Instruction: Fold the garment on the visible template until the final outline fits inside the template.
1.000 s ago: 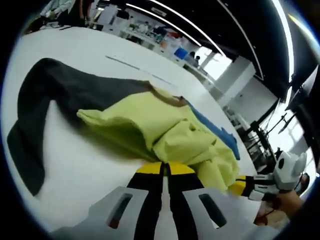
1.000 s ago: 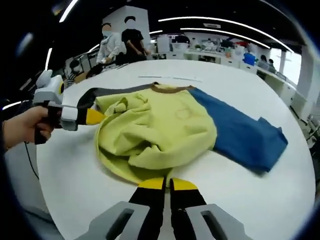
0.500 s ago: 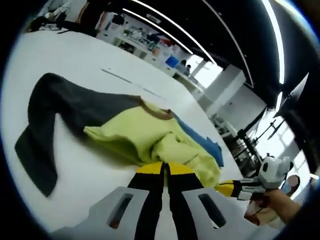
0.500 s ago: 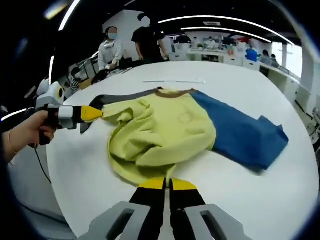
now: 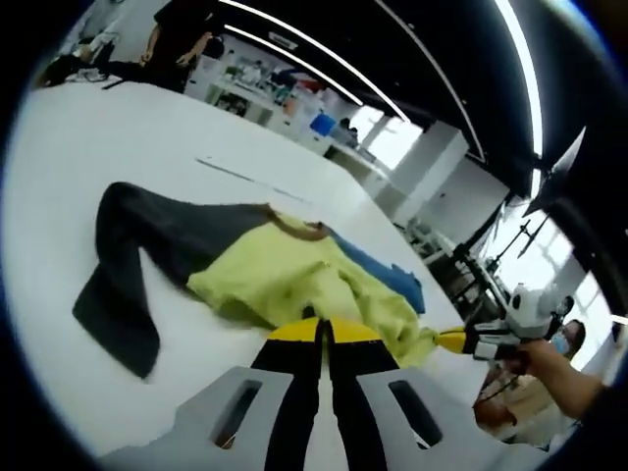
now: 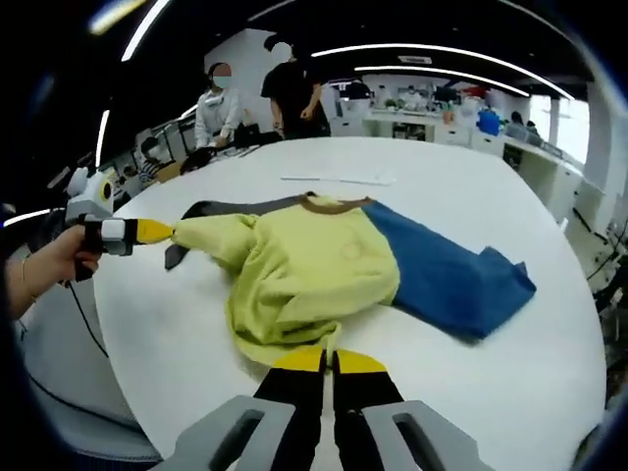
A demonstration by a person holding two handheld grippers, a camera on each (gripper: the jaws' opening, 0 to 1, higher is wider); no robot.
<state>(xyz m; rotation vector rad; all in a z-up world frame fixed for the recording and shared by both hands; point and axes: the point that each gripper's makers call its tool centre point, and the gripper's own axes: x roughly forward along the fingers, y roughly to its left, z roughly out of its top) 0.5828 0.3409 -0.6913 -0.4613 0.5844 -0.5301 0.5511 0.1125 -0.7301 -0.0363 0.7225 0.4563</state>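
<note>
One garment [image 6: 324, 270] lies mid-worktop [image 6: 471, 191], with wide bare white surface on every side; its blue sleeve [image 6: 451, 285] ends well short of the far edge, and the dark sleeve [image 5: 137, 260] sprawls flat on the other side. The left gripper [image 6: 162, 233] has its jaws clamped on a corner of the yellow body, drawn out toward the near rim. The right gripper [image 6: 328, 365] has its jaws together on the yellow hem. Two people stand beyond the worktop.
</note>
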